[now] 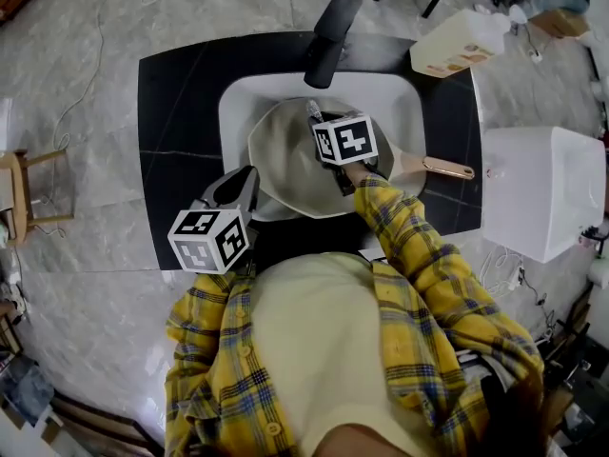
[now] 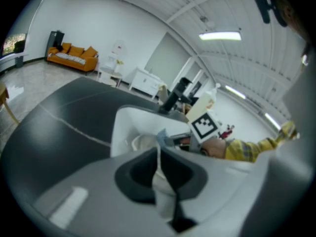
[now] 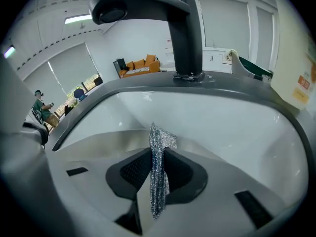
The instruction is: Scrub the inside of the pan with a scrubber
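Between jaws: right gripper view, scrubber (image 3: 158,177); left, pan rim (image 2: 160,181).

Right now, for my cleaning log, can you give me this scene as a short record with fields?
Pan: pale round metal pan with copper-coloured handle, lying in the white sink
Left tongs: shut on the pan's rim
Right tongs: shut on silvery mesh scrubber, over the pan's inside
Tap: black faucet, behind the pan
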`<action>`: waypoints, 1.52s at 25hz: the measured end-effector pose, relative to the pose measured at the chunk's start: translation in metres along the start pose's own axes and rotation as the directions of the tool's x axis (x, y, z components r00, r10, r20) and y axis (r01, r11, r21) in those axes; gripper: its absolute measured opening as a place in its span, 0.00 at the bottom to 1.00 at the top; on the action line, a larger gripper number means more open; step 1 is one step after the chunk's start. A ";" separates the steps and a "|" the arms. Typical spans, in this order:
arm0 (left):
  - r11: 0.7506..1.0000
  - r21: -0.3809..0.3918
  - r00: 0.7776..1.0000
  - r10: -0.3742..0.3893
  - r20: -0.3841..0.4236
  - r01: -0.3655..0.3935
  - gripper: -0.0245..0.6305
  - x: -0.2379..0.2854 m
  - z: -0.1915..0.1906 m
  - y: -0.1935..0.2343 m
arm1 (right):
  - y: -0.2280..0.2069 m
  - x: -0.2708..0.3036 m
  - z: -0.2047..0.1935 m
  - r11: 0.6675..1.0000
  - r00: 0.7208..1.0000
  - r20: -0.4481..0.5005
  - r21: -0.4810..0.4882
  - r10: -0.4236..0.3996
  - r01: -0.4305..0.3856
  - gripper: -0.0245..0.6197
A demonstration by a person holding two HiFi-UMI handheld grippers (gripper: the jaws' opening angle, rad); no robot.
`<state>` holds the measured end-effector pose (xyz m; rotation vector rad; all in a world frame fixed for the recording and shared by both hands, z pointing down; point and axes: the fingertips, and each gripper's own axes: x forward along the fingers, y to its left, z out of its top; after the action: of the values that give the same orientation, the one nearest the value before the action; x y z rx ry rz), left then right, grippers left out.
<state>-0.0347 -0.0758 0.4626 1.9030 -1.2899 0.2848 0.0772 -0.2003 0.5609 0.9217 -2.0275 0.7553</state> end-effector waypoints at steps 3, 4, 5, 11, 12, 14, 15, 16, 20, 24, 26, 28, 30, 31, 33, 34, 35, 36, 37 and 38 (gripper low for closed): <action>1.000 -0.013 1.000 0.014 0.003 -0.014 0.05 -0.001 -0.001 0.002 | 0.009 0.007 -0.001 1.000 1.000 -0.009 -0.016 0.026 -0.026 0.16; 1.000 -0.018 1.000 0.017 0.004 -0.017 0.05 -0.001 0.000 0.002 | 0.011 0.009 -0.002 0.999 0.999 -0.012 -0.019 0.036 -0.036 0.16; 1.000 -0.022 1.000 0.020 0.005 -0.020 0.05 -0.001 0.000 0.002 | 0.014 0.011 -0.002 0.999 0.999 -0.014 -0.022 0.045 -0.045 0.16; 0.999 -0.029 1.000 0.027 0.012 -0.027 0.05 -0.001 0.001 0.000 | 0.031 0.020 -0.003 0.992 0.994 -0.025 -0.062 0.106 -0.107 0.16; 0.999 -0.028 1.000 0.025 0.015 -0.025 0.05 -0.002 0.002 0.000 | 0.034 0.021 -0.003 0.991 0.993 -0.025 -0.067 0.118 -0.119 0.16; 1.000 -0.026 1.000 0.015 0.013 -0.014 0.05 -0.004 0.002 -0.001 | 0.040 0.024 -0.004 0.987 0.990 -0.028 -0.078 0.141 -0.143 0.16; 1.000 -0.026 1.000 0.007 0.009 -0.007 0.05 -0.004 0.001 -0.001 | 0.043 0.025 -0.006 0.984 0.988 -0.032 -0.084 0.152 -0.154 0.16; 1.000 -0.027 1.000 -0.001 0.005 0.001 0.05 -0.004 0.001 0.000 | 0.046 0.026 -0.006 0.982 0.986 -0.037 -0.092 0.161 -0.163 0.16; 0.999 -0.040 0.999 -0.037 -0.003 0.037 0.05 -0.005 0.003 0.000 | 0.056 0.026 -0.006 0.974 0.980 -0.043 -0.110 0.193 -0.197 0.16; 0.998 -0.028 0.998 -0.059 -0.013 0.059 0.05 -0.008 0.006 0.000 | 0.074 0.024 -0.005 0.955 0.965 -0.043 -0.138 0.257 -0.261 0.16; 0.997 -0.032 0.998 -0.066 -0.017 0.066 0.05 -0.010 0.007 0.003 | 0.081 0.022 -0.006 0.949 0.962 -0.053 -0.157 0.268 -0.273 0.16; 0.997 -0.037 0.997 -0.073 -0.023 0.072 0.05 -0.011 0.006 0.005 | 0.087 0.019 -0.007 0.943 0.958 -0.064 -0.165 0.281 -0.288 0.16; 0.996 -0.035 0.996 -0.080 -0.029 0.079 0.05 -0.011 0.006 0.006 | 0.092 0.017 -0.008 0.935 0.950 -0.071 -0.172 0.303 -0.311 0.16; 0.996 -0.031 0.996 -0.085 -0.033 0.084 0.05 -0.010 0.006 0.006 | 0.094 0.015 -0.009 0.929 0.946 -0.074 -0.179 0.315 -0.323 0.16; 0.995 -0.022 0.994 -0.096 -0.042 0.095 0.05 -0.009 0.005 0.005 | 0.101 0.011 -0.011 0.915 0.936 -0.084 -0.195 0.342 -0.352 0.16; 0.995 -0.018 0.994 -0.102 -0.047 0.102 0.05 -0.008 0.005 0.005 | 0.105 0.008 -0.012 0.907 0.929 -0.090 -0.203 0.358 -0.369 0.16; 0.994 -0.014 0.993 -0.109 -0.052 0.109 0.05 -0.007 0.005 0.004 | 0.109 0.006 -0.014 0.898 0.922 -0.095 -0.209 0.374 -0.386 0.16; 0.993 -0.011 0.992 -0.116 -0.055 0.116 0.05 -0.006 0.005 0.003 | 0.113 0.003 -0.015 0.890 0.915 -0.101 -0.216 0.390 -0.402 0.16; 0.992 -0.009 0.991 -0.123 -0.059 0.122 0.05 -0.005 0.005 0.002 | 0.116 0.000 -0.016 0.881 0.909 -0.106 -0.223 0.404 -0.418 0.16; 0.992 -0.007 0.990 -0.129 -0.062 0.129 0.05 -0.004 0.004 0.001 | 0.120 -0.003 -0.017 0.872 0.902 -0.112 -0.230 0.417 -0.432 0.16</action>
<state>-0.0386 -0.0766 0.4581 1.9499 -1.1203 0.2736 -0.0109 -0.1190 0.5446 0.3023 -2.2390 0.7207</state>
